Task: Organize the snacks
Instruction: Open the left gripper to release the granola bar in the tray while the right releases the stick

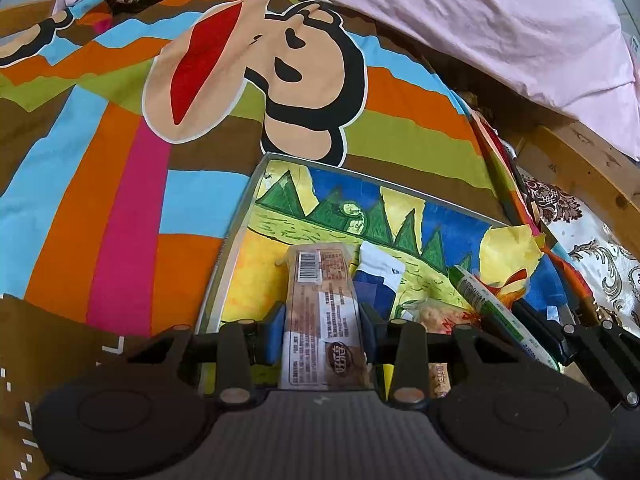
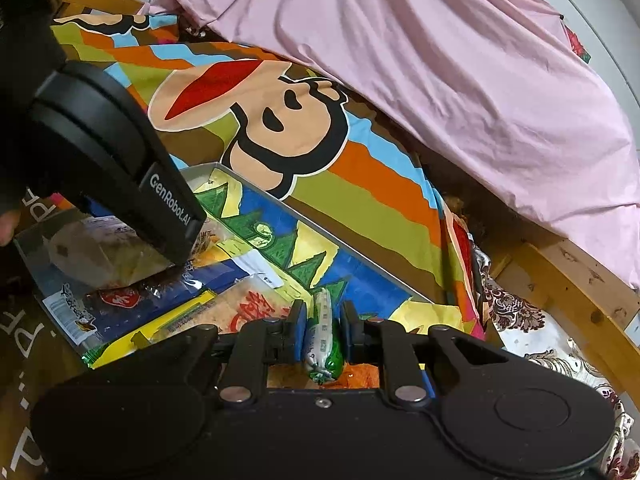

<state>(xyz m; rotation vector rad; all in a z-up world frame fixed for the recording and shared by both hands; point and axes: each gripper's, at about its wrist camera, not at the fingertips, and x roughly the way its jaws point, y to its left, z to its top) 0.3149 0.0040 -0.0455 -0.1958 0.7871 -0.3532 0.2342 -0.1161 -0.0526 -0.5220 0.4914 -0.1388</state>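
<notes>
A shallow tray (image 1: 240, 216) with a colourful drawing on its floor lies on a bright cartoon bedsheet and holds several snack packets. My left gripper (image 1: 322, 316) is shut on a long clear-wrapped brown pastry packet (image 1: 320, 304) over the tray's near end. My right gripper (image 2: 322, 322) is shut on a green-and-white sausage stick (image 2: 324, 328), which also shows in the left wrist view (image 1: 484, 304). In the right wrist view the left gripper's black body (image 2: 120, 168) hangs over a wrapped bun (image 2: 92, 252), a dark blue packet (image 2: 120, 304) and an orange-printed packet (image 2: 248, 308).
A pink cloth (image 2: 440, 80) is heaped at the back. A wooden bed frame (image 2: 568, 280) runs along the right, with patterned fabric (image 2: 540, 340) below it. A brown box with white lettering (image 1: 40, 360) sits at the near left of the tray.
</notes>
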